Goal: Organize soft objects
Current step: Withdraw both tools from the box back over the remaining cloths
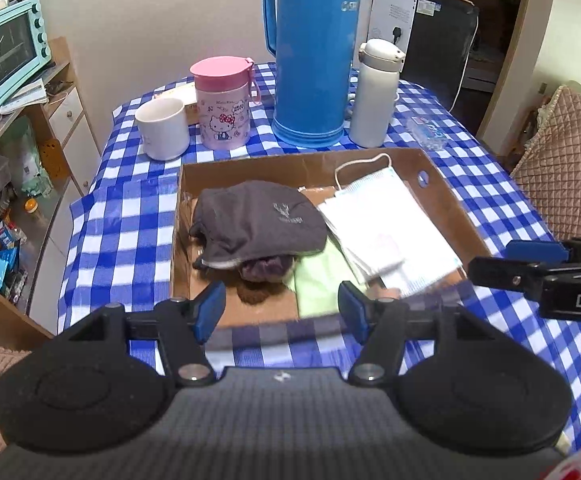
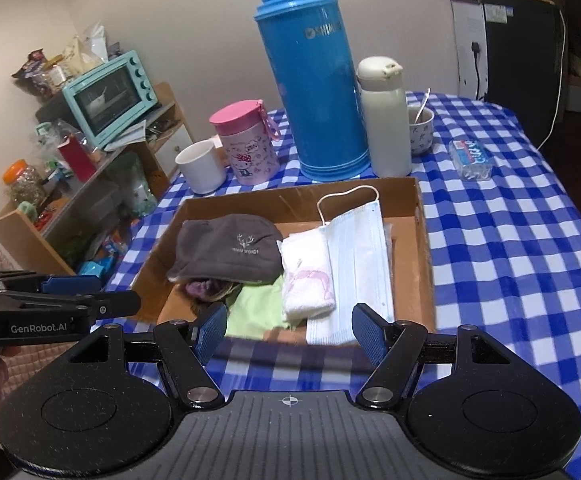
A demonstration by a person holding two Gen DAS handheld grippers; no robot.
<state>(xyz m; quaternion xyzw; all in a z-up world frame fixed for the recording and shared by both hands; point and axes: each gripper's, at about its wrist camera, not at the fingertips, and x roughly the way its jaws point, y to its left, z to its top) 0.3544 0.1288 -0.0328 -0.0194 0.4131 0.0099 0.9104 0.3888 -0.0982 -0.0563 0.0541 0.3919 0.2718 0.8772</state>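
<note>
Left gripper [image 1: 282,306] fingers spread, empty; right gripper [image 2: 289,330] likewise; box [image 2: 422,256] holds hat [image 2: 226,248], towel [image 2: 310,276], mask [image 2: 360,248].

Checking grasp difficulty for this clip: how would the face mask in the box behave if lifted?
The face mask looks thin and pleated, so probably floppy and very light. Its ear loop hangs loose and might snag. It overlaps the folded white towel, so it may drag that along.
</note>
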